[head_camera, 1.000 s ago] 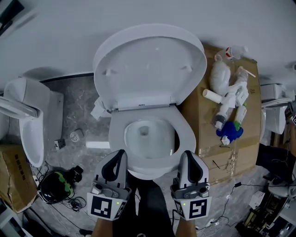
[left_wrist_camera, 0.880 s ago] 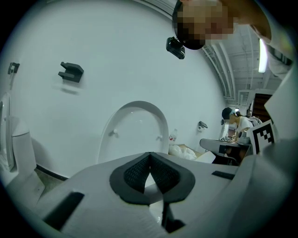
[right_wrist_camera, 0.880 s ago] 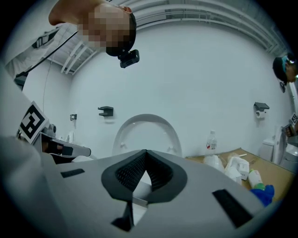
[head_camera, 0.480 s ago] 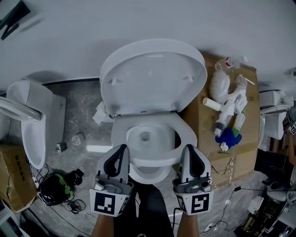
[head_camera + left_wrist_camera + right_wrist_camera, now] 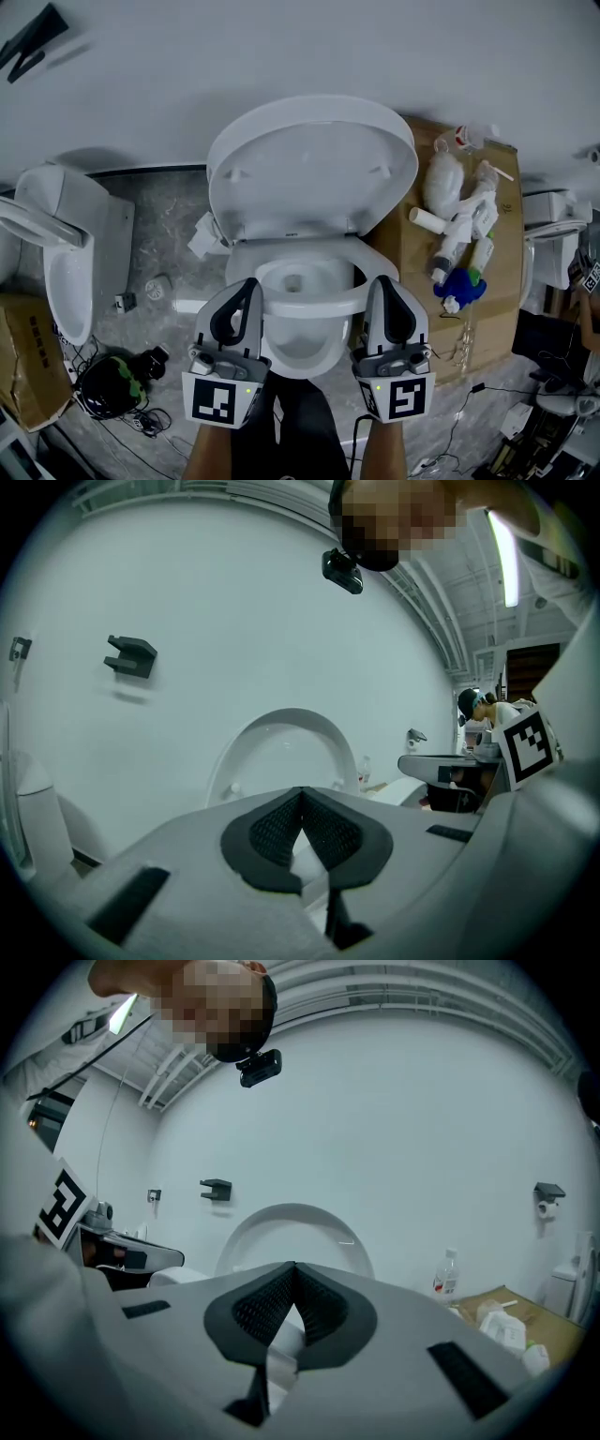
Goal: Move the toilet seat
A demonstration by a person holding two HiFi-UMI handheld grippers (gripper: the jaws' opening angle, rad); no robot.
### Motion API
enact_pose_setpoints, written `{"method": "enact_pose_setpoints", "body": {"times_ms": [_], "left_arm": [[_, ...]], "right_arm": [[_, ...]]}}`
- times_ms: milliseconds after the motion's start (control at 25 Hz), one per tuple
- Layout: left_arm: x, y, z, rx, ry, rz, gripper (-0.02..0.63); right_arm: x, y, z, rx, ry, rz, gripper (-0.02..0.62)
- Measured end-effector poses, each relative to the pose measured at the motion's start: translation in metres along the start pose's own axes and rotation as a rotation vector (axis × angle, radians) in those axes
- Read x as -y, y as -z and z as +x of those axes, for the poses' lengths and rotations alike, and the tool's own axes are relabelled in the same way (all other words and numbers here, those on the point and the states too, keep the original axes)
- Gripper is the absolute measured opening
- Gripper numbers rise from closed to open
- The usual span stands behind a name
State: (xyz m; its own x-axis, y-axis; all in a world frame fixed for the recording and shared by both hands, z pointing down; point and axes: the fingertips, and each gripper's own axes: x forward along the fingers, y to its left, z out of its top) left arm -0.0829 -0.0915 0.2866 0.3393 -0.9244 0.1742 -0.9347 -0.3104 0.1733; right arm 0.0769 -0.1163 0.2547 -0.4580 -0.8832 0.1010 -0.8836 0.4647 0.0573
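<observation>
Both shut: left tongs [image 5: 246, 283], right tongs [image 5: 382, 281] flank toilet seat [image 5: 311, 303]; its front raised off bowl [image 5: 302, 364]; long axis toward lid [image 5: 314, 169].

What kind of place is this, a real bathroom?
Likely a lab or workshop mock-up, not a home bathroom: one toilet has a second toilet loose beside it, and cardboard and cables clutter the floor.
</observation>
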Motion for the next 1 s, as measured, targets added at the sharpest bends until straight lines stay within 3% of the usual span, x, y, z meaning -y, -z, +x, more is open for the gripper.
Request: {"method": "enact_pose_setpoints", "body": {"times_ms": [200,720,880,1000], "left_arm": [[-0.009,-0.011,0.010,0.059,-0.012,0.027,0.009],[-0.024,-0.024,0.038,0.075,-0.012,0.051,0.009],[-0.027,-0.024,0.050,0.042,-0.012,0.028,0.009],[-0.033,-0.032,0.058,0.082,-0.009,0.050,0.009]], "right_arm": [[0.003,-0.004,0.013,0.012,-0.021,-0.001,0.012],[0.013,-0.014,0.049,0.041,-0.045,-0.003,0.012],[0.017,-0.016,0.063,0.046,-0.057,-0.002,0.012],[0.020,-0.016,0.073,0.038,-0.072,0.003,0.012]]}}
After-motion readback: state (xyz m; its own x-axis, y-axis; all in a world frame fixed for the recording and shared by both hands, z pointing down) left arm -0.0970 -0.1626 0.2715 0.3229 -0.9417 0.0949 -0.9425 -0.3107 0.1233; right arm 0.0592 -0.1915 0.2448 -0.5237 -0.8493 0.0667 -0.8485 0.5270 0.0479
